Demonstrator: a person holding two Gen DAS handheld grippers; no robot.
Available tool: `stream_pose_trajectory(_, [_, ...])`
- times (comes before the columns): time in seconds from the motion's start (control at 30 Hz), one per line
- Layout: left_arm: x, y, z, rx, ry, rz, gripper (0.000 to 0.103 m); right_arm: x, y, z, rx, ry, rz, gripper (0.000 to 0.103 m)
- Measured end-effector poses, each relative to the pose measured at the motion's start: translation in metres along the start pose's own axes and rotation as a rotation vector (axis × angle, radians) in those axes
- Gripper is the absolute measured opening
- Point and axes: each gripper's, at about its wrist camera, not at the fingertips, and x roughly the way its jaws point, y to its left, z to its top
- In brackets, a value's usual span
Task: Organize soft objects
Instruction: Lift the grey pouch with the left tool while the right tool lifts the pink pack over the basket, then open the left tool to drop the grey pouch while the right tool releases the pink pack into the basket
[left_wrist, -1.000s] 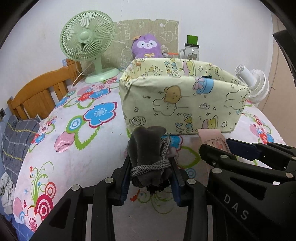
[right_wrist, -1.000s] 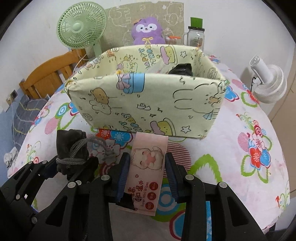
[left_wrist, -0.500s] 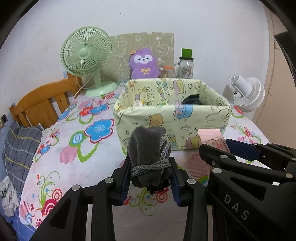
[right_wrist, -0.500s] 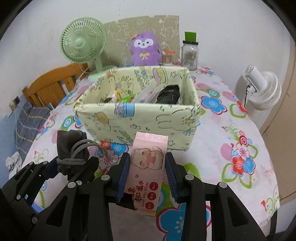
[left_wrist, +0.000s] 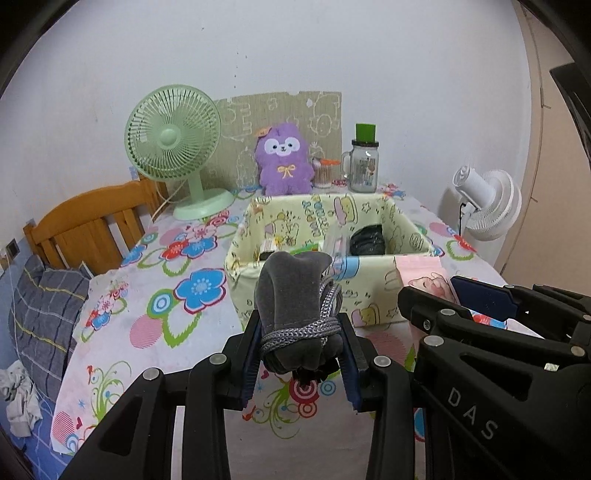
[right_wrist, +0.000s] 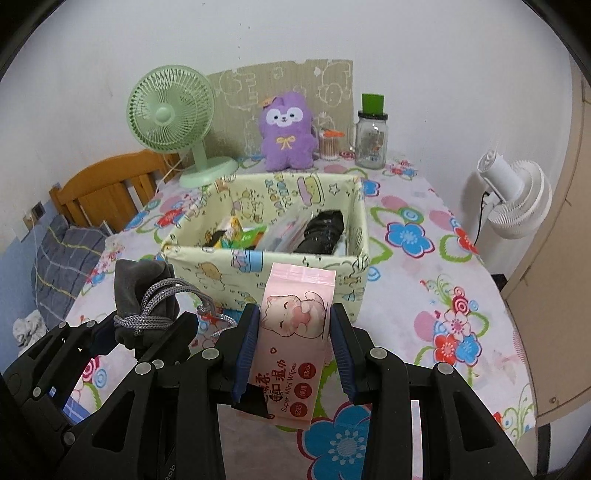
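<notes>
**Two soft items held above the table, bin interior now exposed**

Nearest, the left gripper (left_wrist: 300, 343) is seen clamped on a grey drawstring pouch (left_wrist: 291, 295), its cord wound round the neck. Beside it, the right gripper (right_wrist: 291, 347) is closed upon a pink wipes pack (right_wrist: 295, 332), held upright between the blue pads. Both items are carried clear of the floral tablecloth (right_wrist: 424, 266).

Just beyond, the patterned fabric bin (right_wrist: 266, 258) stands on the table. A second ago only its front wall was presented at close range; since then both grippers have been raised and drawn back, so that the open top and contents are now looked down into: a black bundle (right_wrist: 325, 232) in the right section, coloured packets (right_wrist: 243, 232) in the left. It is judged that the items have been lifted to rim height in readiness for deposit; neither has yet been placed.

Farthest, a green fan (left_wrist: 173, 147), a purple plush (left_wrist: 282, 162), a glass jar (left_wrist: 364, 166) and a white fan (left_wrist: 487, 206) are recorded along the wall.
</notes>
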Motion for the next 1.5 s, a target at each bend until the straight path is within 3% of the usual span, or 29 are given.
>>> stream_pose_trajectory(0.9, [-0.019,-0.013,0.061,0.024,-0.117,-0.013,0.038,-0.036,-0.016,0.055,0.008,-0.128,-0.005,0.042])
stream_pose_trajectory(1.5, [0.020,-0.012,0.086,0.017,-0.103,-0.030,0.038,-0.005,-0.021,0.087,0.008,-0.127,0.010,0.042])
